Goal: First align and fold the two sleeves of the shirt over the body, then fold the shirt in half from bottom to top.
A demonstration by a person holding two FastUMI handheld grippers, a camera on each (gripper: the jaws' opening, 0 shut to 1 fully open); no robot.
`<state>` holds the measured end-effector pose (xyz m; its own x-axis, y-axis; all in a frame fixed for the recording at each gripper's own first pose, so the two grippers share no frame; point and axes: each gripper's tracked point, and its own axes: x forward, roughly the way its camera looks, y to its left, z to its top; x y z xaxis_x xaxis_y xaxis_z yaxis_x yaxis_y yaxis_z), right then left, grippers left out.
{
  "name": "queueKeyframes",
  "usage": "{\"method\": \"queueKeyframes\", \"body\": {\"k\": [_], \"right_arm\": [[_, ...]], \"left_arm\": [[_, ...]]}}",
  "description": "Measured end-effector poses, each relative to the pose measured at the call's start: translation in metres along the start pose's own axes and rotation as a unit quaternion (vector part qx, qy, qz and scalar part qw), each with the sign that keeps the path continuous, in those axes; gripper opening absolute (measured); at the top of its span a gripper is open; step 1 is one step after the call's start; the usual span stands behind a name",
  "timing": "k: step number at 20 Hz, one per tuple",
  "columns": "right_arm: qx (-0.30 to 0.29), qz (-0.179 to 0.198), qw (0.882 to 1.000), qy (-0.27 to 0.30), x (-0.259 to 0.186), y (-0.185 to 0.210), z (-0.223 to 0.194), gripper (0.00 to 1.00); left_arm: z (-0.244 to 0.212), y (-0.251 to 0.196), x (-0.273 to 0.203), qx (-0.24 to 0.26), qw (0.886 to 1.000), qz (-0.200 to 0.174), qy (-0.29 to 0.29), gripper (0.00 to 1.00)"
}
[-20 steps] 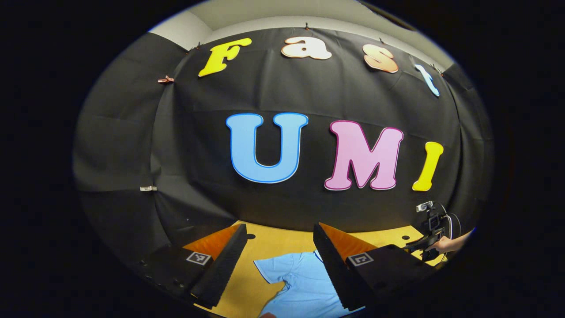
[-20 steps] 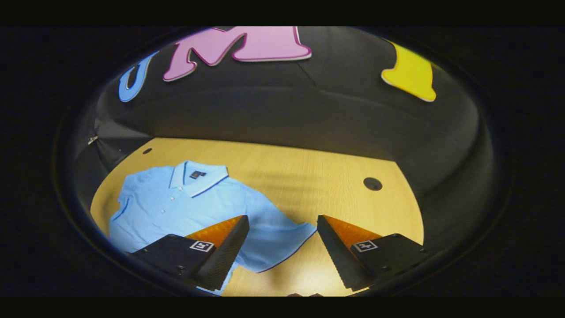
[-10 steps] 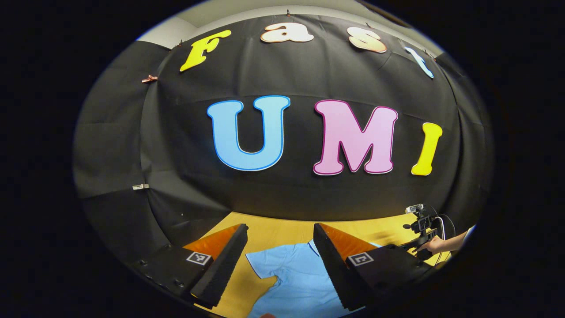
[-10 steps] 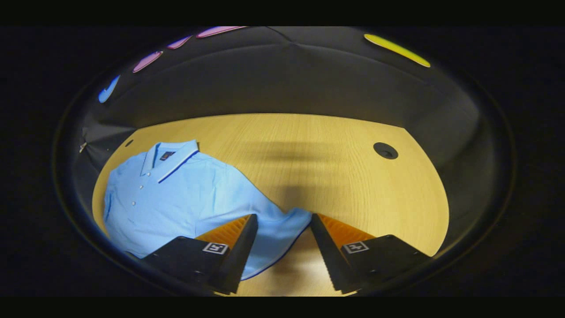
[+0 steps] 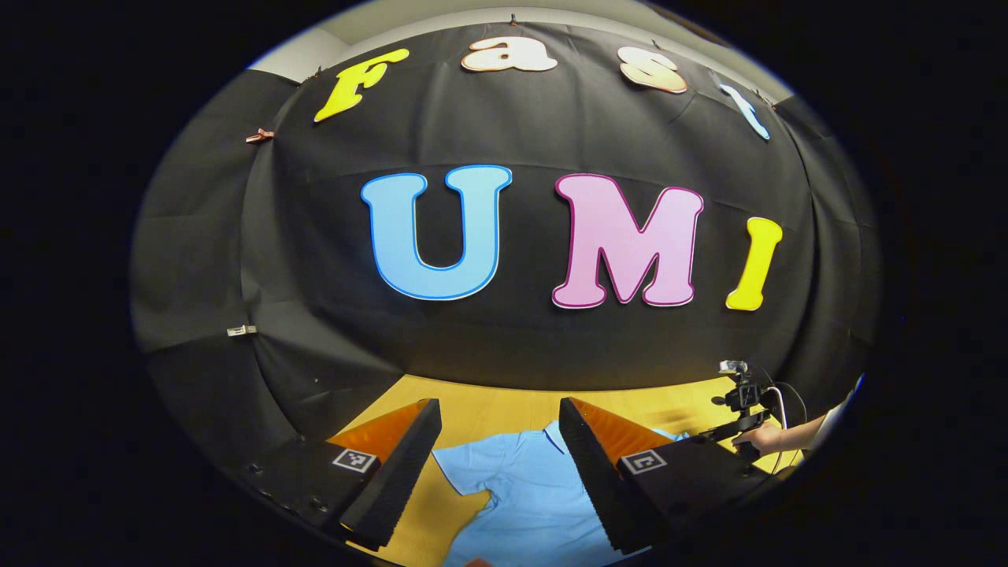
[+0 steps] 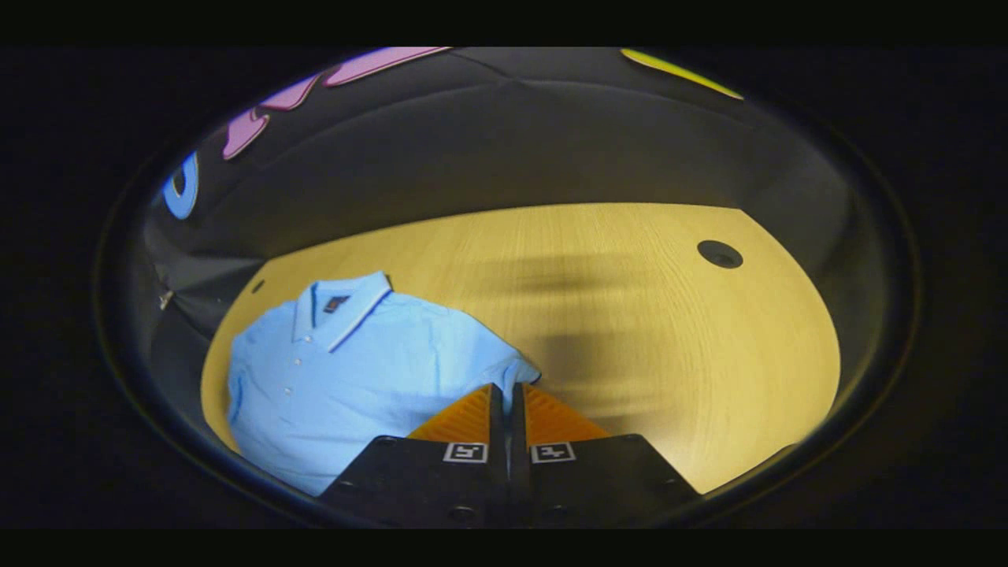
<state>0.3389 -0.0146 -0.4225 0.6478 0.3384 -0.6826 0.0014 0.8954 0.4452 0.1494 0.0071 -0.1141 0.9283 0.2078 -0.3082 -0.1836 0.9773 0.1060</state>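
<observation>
The right gripper (image 6: 504,394) is clenched on the shirt's (image 6: 362,370) sleeve (image 6: 512,370) at 6 o'clock on the table (image 6: 646,315). The left gripper (image 5: 500,429) hangs released above the shirt's other sleeve.

The shirt (image 6: 370,362) is soft, matt knit cloth; the desk (image 6: 630,315) is smooth, light wood-grain with slight sheen.

Right of the shirt (image 6: 370,362) the tabletop (image 6: 646,331) lies bare as far as a round hole (image 6: 719,253) near its far corner. Behind the shirt the cloth wall (image 6: 504,157) closes the way. Left of the shirt, room seems scant, though that edge is dim.
</observation>
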Motion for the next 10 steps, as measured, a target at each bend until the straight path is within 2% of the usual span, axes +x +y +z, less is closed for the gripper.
{"method": "queueKeyframes", "body": {"k": [2, 4, 6, 7, 8, 10], "right_arm": [[0.004, 0.032, 0.999, -0.026, -0.013, 0.027, 0.015, 0.05], [-0.007, 0.064, 0.997, -0.039, -0.026, 0.059, 0.023, 0.0], [-0.022, 0.089, 0.995, -0.03, -0.024, 0.091, 0.016, 0.08], [-0.035, 0.092, 0.995, -0.015, -0.02, 0.102, 0.005, 0.11], [-0.057, 0.085, 0.995, -0.002, -0.013, 0.106, -0.006, 0.05], [-0.096, 0.064, 0.993, 0.027, 0.0, 0.105, -0.027, 0.05]], "left_arm": [[0.0, 0.009, -0.003, -0.007, 1.0, 0.001, -0.001, 0.97], [-0.003, 0.011, -0.005, -0.015, 1.0, -0.006, -0.002, 0.97], [-0.01, 0.013, -0.005, -0.015, 1.0, -0.009, -0.001, 0.96], [-0.014, 0.015, -0.004, -0.017, 1.0, -0.009, 0.003, 0.97], [-0.019, 0.017, -0.004, -0.021, 1.0, -0.013, 0.008, 0.97], [-0.034, 0.024, -0.001, -0.026, 0.999, -0.015, 0.023, 0.96]]}}
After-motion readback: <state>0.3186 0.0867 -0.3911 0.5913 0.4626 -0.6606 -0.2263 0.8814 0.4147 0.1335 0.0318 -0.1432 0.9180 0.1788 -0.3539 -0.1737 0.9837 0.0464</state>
